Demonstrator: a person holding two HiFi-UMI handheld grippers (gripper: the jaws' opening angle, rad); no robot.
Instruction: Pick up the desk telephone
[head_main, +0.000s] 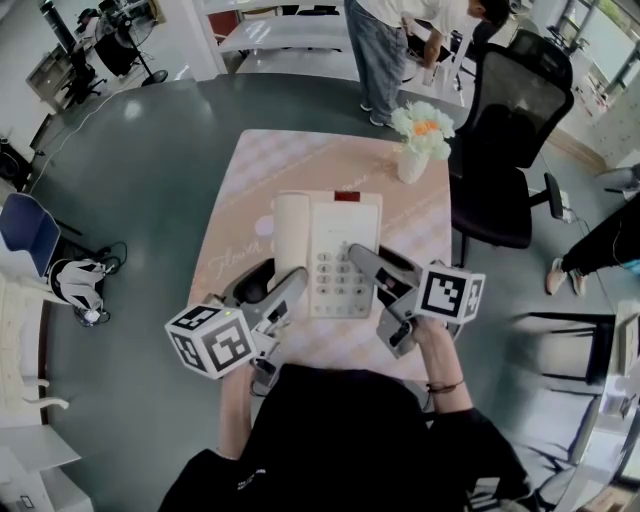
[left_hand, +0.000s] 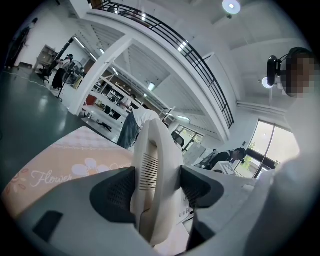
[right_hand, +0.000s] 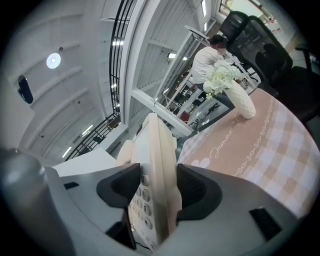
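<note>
Nearest, the left gripper (head_main: 275, 286) and the right gripper (head_main: 385, 270) reach in over the table's near edge, one at each side of the cream desk telephone (head_main: 335, 245). In the left gripper view the jaws stand narrow, both dark pads pressed on the handset side of the phone. In the right gripper view the jaws are likewise closed on the keypad side, one pad over the buttons and one on the underside. The phone sits at the middle of the pink tablecloth (head_main: 250, 190); whether its base touches the cloth cannot be told.

A bare strip of cloth runs left of the phone and a narrower one right of it. Beyond it the cloth is open up to the far edge, save the white vase (head_main: 411, 165) of flowers at the far right corner. A black office chair (head_main: 510, 130) stands just beside that corner. Grey floor (head_main: 140, 170) lies open to the left, and a standing person (head_main: 385, 50) is well past the far edge.
</note>
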